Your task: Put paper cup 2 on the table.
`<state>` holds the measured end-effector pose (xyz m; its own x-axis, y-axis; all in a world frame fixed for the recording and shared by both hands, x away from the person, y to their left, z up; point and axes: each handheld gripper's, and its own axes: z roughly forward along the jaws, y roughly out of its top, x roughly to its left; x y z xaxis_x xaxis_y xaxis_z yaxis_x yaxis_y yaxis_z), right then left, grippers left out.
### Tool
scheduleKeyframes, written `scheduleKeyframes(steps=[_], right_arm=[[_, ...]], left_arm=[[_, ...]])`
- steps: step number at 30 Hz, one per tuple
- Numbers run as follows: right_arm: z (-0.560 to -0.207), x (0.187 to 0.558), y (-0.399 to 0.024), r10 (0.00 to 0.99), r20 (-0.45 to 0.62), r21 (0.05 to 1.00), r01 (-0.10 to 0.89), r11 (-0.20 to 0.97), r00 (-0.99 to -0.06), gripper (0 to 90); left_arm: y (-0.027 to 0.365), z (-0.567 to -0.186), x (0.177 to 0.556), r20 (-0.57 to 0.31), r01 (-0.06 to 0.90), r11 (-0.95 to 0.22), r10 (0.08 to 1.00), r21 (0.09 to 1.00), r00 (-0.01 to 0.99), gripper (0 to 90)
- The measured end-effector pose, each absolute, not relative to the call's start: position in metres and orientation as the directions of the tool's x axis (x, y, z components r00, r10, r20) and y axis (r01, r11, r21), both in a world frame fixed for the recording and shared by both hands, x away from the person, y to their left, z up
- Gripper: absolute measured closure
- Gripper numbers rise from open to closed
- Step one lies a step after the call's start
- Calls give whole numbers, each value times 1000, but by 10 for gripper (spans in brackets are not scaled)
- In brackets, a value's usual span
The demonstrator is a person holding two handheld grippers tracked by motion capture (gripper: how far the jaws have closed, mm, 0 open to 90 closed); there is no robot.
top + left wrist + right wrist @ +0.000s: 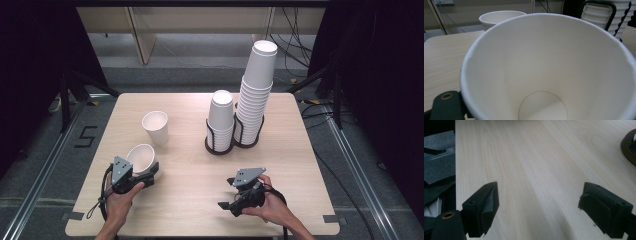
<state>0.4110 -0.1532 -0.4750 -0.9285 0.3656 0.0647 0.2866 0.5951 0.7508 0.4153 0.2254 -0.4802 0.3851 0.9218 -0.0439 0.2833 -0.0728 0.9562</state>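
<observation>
the left gripper (145, 176) clamps a tilted cup (141, 157) near the upright cup (155, 127), likely for nesting, while the right gripper (231, 194) hovers wide open, empty, over the tabletop (190, 170).

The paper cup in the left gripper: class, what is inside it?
The held cup is empty: bare white walls and a round bottom disc. Its front lower rim is cut off by the frame, so that part stays unseen.
</observation>
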Motion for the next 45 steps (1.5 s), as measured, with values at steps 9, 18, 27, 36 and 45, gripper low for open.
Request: scheduleKeyframes(steps=[9, 18, 27, 36, 45], right_arm=[[-475, 411, -155, 373, 65, 747, 293, 596, -926, 159], [-476, 412, -154, 369, 61, 742, 289, 604, -927, 159], [-476, 412, -154, 366, 59, 741, 286, 607, -929, 159], [-476, 411, -154, 364, 59, 740, 285, 609, -930, 159], [-477, 411, -153, 358, 59, 741, 281, 610, -932, 159]], left_arm=[[229, -483, 427, -31, 294, -83, 931, 952, 363, 143], [229, -483, 438, -21, 296, -85, 942, 951, 336, 144], [232, -488, 451, -13, 307, -86, 952, 948, 304, 144], [239, -488, 461, -1, 318, -90, 961, 944, 276, 143], [240, -491, 472, -2, 345, -97, 961, 934, 276, 142]])
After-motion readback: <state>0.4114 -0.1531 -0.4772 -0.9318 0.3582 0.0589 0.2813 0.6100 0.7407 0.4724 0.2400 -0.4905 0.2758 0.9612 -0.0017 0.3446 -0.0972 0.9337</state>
